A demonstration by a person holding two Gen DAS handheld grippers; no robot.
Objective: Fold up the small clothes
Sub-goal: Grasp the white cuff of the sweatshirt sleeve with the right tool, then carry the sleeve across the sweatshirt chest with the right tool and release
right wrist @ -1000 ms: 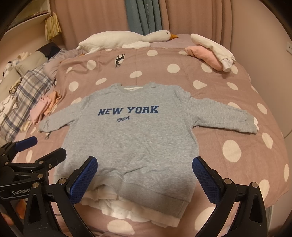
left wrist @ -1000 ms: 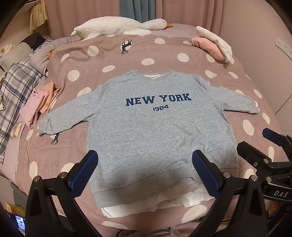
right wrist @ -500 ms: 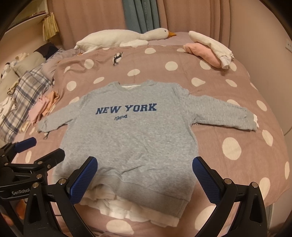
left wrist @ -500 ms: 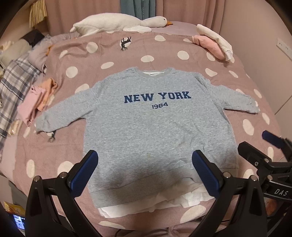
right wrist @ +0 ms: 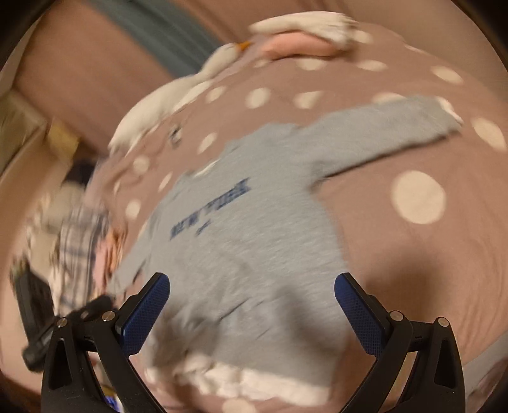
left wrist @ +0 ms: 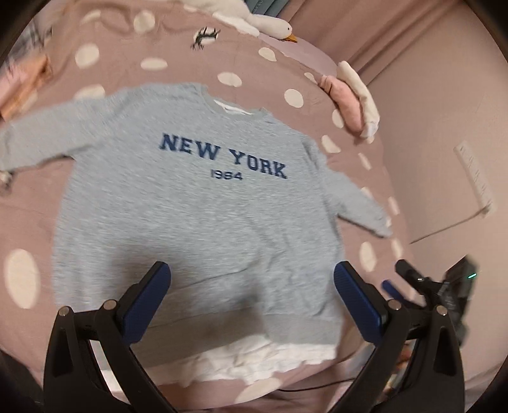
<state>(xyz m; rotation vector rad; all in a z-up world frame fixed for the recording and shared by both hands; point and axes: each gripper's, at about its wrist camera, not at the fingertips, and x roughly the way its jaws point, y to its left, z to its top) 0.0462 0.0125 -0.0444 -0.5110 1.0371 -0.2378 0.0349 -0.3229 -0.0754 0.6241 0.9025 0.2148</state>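
The left gripper [left wrist: 250,294] hangs with its blue pads spread wide and nothing between them, above the lower body of the grey sweatshirt [left wrist: 197,206], near the hem. The right gripper [right wrist: 252,305] is likewise wide apart and empty, over the hem end of the same garment [right wrist: 254,254]; its view is smeared, so fine detail there cannot be read. Neither tool appears to touch the cloth.

The sweatshirt lies face up and flat on the polka-dot bed cover [left wrist: 95,54], near the cover's near edge, print upward, both sleeves stretched out to the sides and a white under-layer [left wrist: 254,355] showing below the hem. Spread like this, it looks laid out ready for a first fold, with sleeves and hem all free to be gripped. No fold is yet made.

Further out, a white goose plush [left wrist: 254,19] lies along the far edge of the bed, and a pink and white bundle [left wrist: 352,98] sits toward the far right corner beside the wall.
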